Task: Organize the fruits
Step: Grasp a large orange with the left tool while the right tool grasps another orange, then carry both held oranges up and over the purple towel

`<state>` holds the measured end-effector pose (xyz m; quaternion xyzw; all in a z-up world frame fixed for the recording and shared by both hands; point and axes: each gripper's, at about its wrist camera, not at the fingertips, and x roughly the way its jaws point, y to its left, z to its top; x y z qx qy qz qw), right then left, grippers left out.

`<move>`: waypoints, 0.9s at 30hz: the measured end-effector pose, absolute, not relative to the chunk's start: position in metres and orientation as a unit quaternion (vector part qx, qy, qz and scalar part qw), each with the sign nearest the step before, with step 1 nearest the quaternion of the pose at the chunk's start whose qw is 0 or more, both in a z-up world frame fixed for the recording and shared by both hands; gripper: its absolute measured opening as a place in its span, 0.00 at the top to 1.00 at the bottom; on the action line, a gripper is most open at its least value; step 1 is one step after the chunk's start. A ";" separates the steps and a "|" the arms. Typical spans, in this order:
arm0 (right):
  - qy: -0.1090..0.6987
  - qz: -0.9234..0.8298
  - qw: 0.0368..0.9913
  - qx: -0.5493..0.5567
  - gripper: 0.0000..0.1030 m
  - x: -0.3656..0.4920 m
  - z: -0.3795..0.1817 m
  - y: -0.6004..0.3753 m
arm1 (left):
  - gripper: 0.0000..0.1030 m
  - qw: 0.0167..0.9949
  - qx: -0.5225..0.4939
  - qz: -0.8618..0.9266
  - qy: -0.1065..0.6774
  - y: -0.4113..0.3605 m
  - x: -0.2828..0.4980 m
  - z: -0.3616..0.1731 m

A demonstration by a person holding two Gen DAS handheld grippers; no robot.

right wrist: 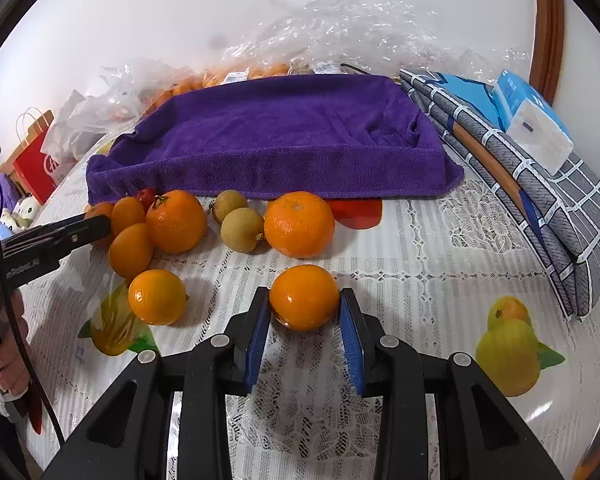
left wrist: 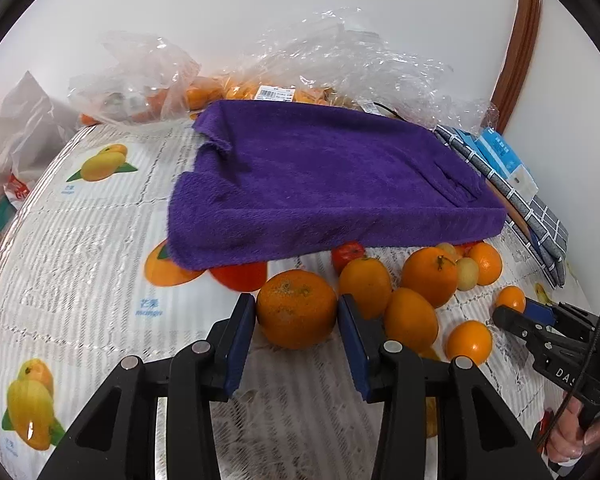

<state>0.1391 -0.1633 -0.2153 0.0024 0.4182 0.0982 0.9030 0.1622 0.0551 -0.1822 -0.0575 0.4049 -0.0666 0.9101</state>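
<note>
A purple towel (left wrist: 324,184) covers a shallow tray at the table's middle; it also shows in the right wrist view (right wrist: 284,136). Several oranges lie in front of it. My left gripper (left wrist: 297,312) is shut on a large rough orange (left wrist: 296,308) resting on the table. My right gripper (right wrist: 305,308) is shut on a small smooth orange (right wrist: 304,296), also on the table. Two brownish longans (right wrist: 240,220) and a big orange (right wrist: 299,224) lie just behind it. My right gripper also shows in the left wrist view (left wrist: 516,312), at the right beside a small orange (left wrist: 510,298).
Clear plastic bags of fruit (left wrist: 140,84) stand behind the towel. A folded grey checked cloth (right wrist: 556,200) with a tissue pack (right wrist: 536,132) lies on the right. A red paper bag (right wrist: 36,168) stands at the far left. The tablecloth (right wrist: 440,264) is white lace with printed fruit.
</note>
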 end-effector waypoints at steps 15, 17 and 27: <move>0.406 0.105 0.908 0.024 0.67 0.136 -0.213 -0.173 | 0.61 0.905 -0.135 -0.076 0.396 0.079 0.166 -0.191; 0.397 0.105 0.911 0.022 0.67 0.134 -0.211 -0.173 | 0.61 0.907 -0.135 -0.077 0.392 0.078 0.165 -0.190; 0.372 0.100 0.922 0.028 0.67 0.125 -0.203 -0.176 | 0.61 0.924 -0.123 -0.095 0.349 0.070 0.152 -0.177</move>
